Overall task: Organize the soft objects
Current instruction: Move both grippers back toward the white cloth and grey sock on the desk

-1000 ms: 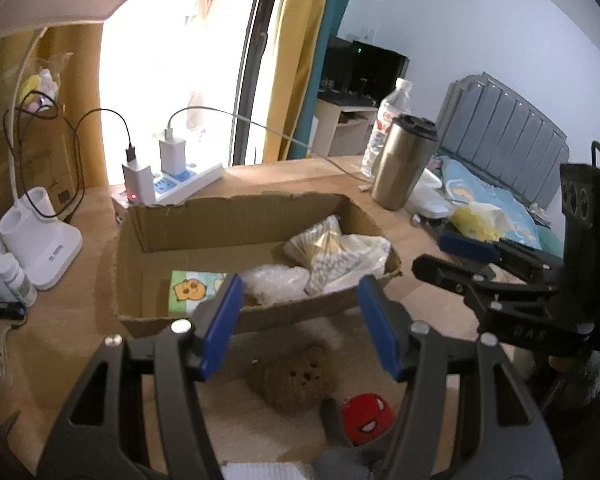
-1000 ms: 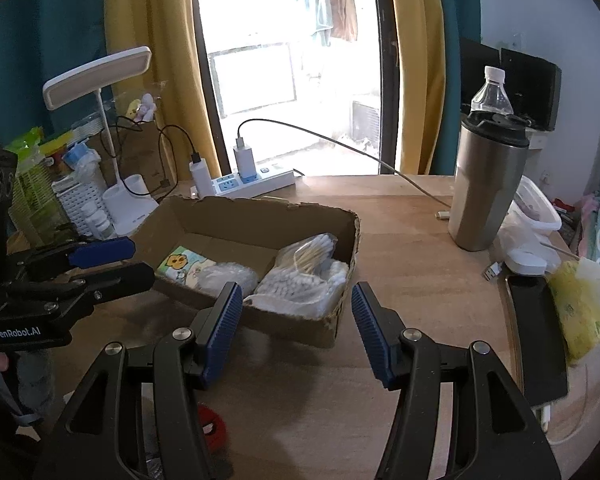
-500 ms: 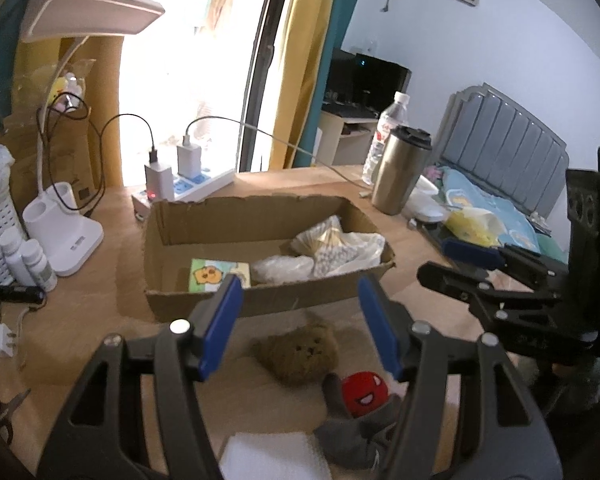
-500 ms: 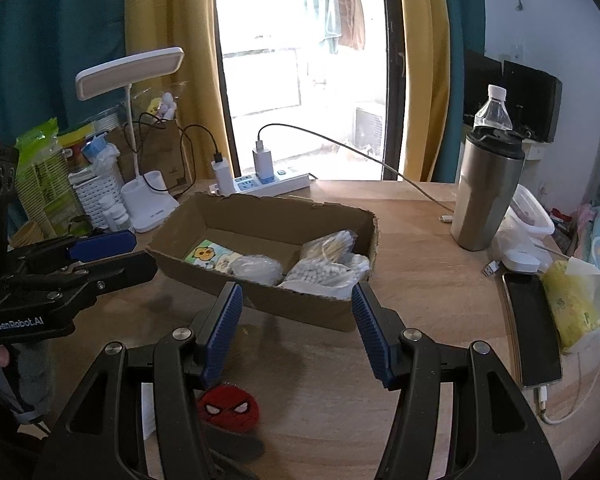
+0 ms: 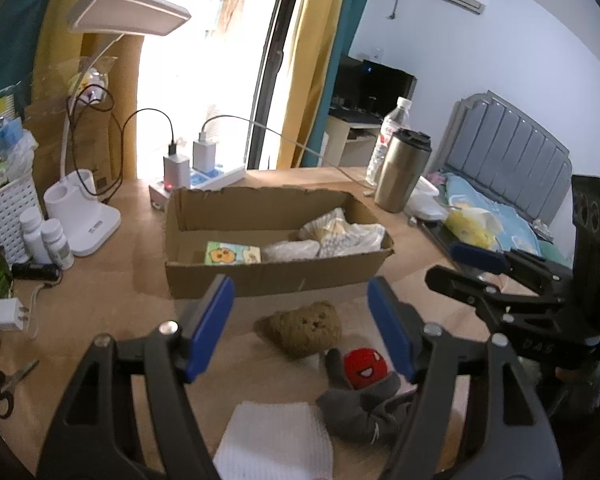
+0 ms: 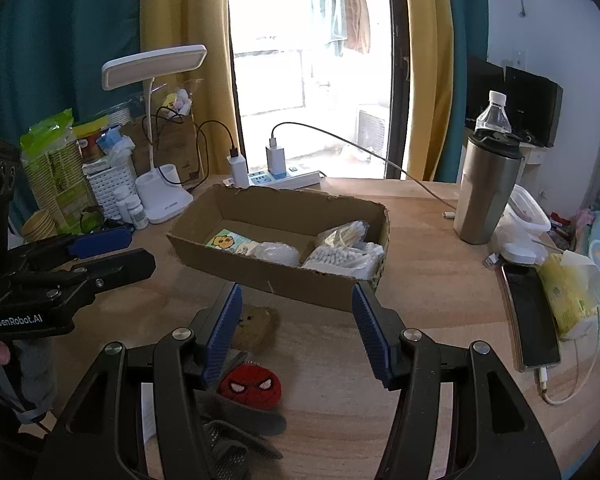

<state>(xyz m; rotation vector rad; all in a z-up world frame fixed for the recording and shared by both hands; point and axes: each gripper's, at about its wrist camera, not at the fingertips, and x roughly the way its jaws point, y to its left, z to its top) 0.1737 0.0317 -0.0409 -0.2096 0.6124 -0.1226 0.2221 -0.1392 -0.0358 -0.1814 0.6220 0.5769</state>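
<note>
Brown plush toy [image 5: 306, 326] is observed lying just ahead of the left gripper [image 5: 300, 332], jaws spread, empty. Right gripper [image 6: 296, 332] likewise spread. A centred descent is advised; the toy's softness is presumed, so a gentle close.

Two tongs [image 5: 300, 320] [image 6: 296, 332], one box [image 5: 276, 276], two chargers [image 5: 176, 166].

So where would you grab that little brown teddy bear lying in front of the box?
Probably across its plump middle, coming straight down from above. The brown teddy bear lies flat on the table, a low soft lump with nothing sticking out to pinch. The left gripper, jaws open, is already lined up over it. The red plush sits close by, so keep the jaws on the bear's sides.
</note>
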